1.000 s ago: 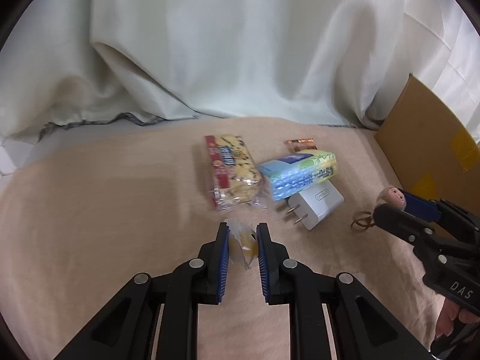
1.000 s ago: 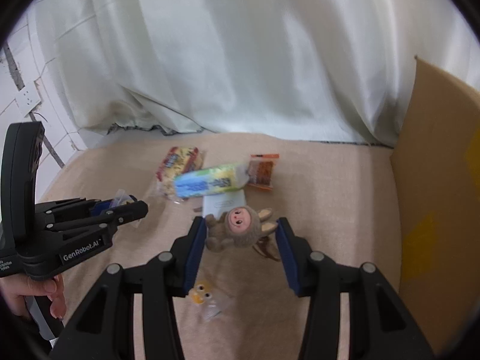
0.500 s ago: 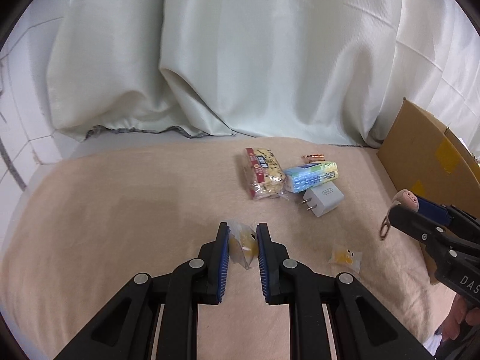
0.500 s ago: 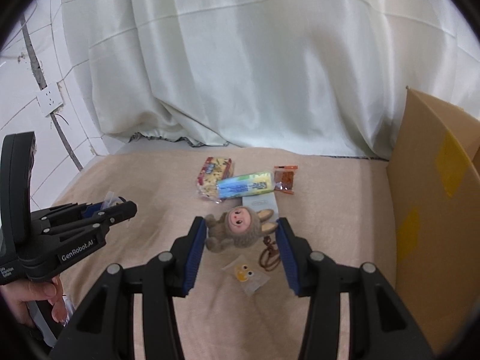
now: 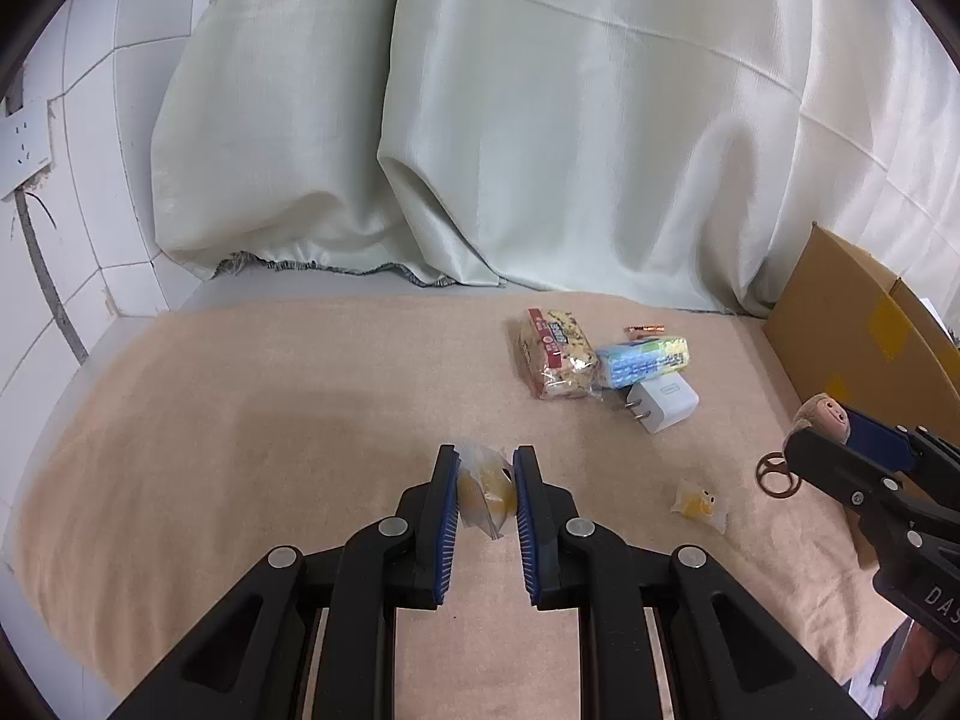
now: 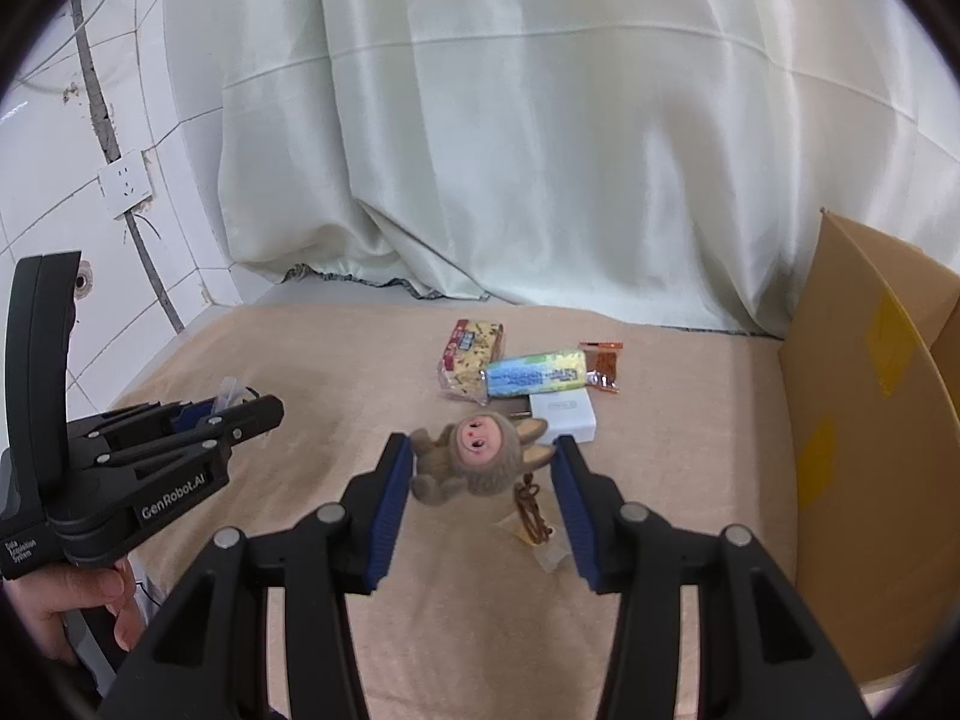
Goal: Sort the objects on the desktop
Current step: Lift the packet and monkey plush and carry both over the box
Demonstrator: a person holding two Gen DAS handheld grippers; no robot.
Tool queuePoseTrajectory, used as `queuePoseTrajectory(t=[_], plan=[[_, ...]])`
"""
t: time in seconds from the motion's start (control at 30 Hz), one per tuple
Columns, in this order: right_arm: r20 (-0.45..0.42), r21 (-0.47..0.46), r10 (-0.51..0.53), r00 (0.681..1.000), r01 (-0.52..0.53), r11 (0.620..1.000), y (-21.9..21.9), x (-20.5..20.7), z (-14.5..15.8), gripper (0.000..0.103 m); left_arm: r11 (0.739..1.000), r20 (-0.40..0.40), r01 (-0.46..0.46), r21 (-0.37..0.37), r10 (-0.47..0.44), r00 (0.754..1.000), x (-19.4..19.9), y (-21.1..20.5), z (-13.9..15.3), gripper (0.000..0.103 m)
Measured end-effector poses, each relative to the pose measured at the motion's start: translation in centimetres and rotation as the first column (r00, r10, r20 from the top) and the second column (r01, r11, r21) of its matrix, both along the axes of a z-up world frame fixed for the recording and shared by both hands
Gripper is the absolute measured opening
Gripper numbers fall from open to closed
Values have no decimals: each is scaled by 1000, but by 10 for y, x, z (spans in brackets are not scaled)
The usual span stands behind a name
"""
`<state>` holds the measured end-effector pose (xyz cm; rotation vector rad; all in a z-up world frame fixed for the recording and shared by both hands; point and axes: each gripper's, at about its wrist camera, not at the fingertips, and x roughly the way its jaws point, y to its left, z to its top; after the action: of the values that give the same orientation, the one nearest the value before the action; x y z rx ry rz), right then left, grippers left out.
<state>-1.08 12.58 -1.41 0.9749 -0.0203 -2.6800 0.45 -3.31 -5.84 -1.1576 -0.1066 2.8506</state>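
Left gripper point(image 5: 485, 495) pinches a yellow sachet point(image 5: 483, 487); right gripper point(image 6: 483, 468) clamps a plush toy point(image 6: 480, 461), both above the cloth point(image 5: 270, 408). Risk: the slick sachet may slip, and the toy's dangling cord point(image 6: 531, 510) may snag. A second sachet point(image 5: 696, 503), snacks point(image 5: 555, 353) and charger point(image 5: 663, 402) lie farther off; the box point(image 6: 864, 450) at right stands unobstructed.

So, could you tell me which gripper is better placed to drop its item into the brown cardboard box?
Right. The right gripper, holding the plush pig keychain, is beside the cardboard box; the left gripper is farther away.
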Motion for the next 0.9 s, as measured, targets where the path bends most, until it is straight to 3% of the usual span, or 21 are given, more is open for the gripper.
queuePoseTrajectory(t=[0.4,0.9], plan=[[-45,-9,-21,999,21,1000,27,11,21,52,1000,-27,17,-19,-18,999,5,32,17,19],[-149,-12,-110,983,110,994,111,21,66,52,991,-111,127,-43,-131,985,-7,131,67,19]])
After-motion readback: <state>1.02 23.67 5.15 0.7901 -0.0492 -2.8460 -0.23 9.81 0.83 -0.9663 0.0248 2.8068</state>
